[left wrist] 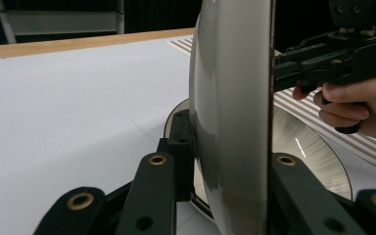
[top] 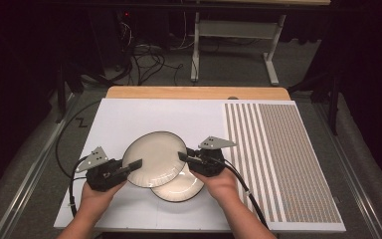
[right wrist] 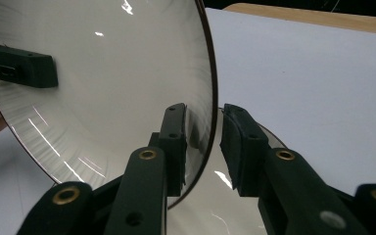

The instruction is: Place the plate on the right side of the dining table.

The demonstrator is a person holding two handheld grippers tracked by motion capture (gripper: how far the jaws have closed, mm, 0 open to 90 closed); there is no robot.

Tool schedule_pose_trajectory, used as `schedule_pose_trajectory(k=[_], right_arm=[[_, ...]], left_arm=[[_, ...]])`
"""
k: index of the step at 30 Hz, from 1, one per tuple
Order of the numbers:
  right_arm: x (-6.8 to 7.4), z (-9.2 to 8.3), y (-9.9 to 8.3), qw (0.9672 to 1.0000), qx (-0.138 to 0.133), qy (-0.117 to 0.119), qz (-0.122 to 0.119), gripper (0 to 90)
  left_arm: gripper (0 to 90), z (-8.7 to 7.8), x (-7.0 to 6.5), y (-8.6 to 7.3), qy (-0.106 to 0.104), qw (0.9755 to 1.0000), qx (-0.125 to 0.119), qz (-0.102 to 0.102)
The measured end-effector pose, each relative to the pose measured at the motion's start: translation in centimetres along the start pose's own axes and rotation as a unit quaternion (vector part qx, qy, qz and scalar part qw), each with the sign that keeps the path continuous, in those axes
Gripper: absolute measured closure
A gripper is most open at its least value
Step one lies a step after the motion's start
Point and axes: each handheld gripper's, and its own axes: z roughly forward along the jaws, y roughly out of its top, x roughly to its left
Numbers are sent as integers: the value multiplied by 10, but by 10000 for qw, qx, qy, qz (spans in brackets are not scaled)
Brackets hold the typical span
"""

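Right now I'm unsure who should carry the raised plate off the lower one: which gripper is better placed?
Left. The left gripper is already clamped on the raised plate; the right gripper straddles its rim, one pad apparently apart.

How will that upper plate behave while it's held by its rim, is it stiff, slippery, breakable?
The upper plate probably stays stiff: gripped at its edge by the left gripper, it shows no sag. Its glossy surface suggests the pads could slip. It looks like glazed ceramic, so knocking the lower plate might chip it.
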Motion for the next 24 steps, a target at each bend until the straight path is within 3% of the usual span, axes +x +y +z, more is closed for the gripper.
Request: schedule_pose_trajectory(k=[7,11,15,24], right_arm=[[0,1,-1,10000,1,64,49,806],[1,-5,2,9999,-76,139,49,835],[2,-12,3,9999,-69,138,3,844],[0,-36,8,9996,-243,89,-97,856]], left_arm=[[740,2,-1,0,-26,10000,-7,-12],[760,0,2,-1,-202,9993,-86,-286],[758,2,1,0,-253,9991,-82,-337],[752,10,-12,10,-372,9990,-112,-241]])
